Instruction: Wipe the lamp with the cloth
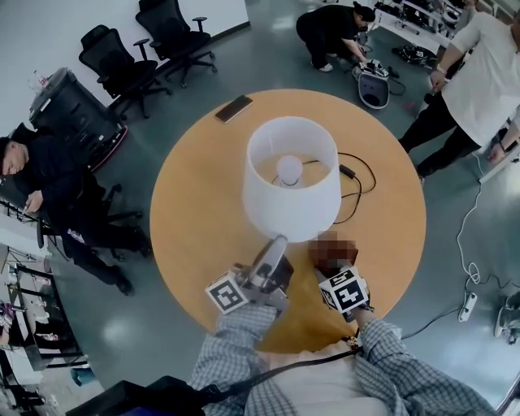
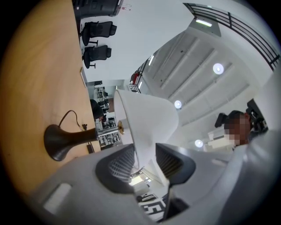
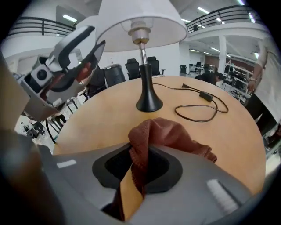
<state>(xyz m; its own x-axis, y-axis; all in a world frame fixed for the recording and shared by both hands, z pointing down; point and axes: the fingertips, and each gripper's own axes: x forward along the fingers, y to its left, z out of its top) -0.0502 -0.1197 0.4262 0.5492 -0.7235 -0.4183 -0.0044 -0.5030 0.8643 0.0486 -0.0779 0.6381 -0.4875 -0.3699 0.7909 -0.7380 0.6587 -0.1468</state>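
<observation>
Right tongs [image 3: 138, 163] pinch limp brown cloth [image 3: 172, 137], bunched just ahead. Left tongs [image 2: 145, 159] spread astride lampshade [image 2: 147, 117] rim: thin, light, dentable. I'd steady there, gently.

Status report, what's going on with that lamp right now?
Left tool open around lampshade rim. Right tool shut on brown cloth, not yet on lamp. Power cord behind base, not blocking.

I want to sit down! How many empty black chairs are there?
2: the left chair and the right chair stand side by side past the table's far-left edge. Others may be hidden.
</observation>
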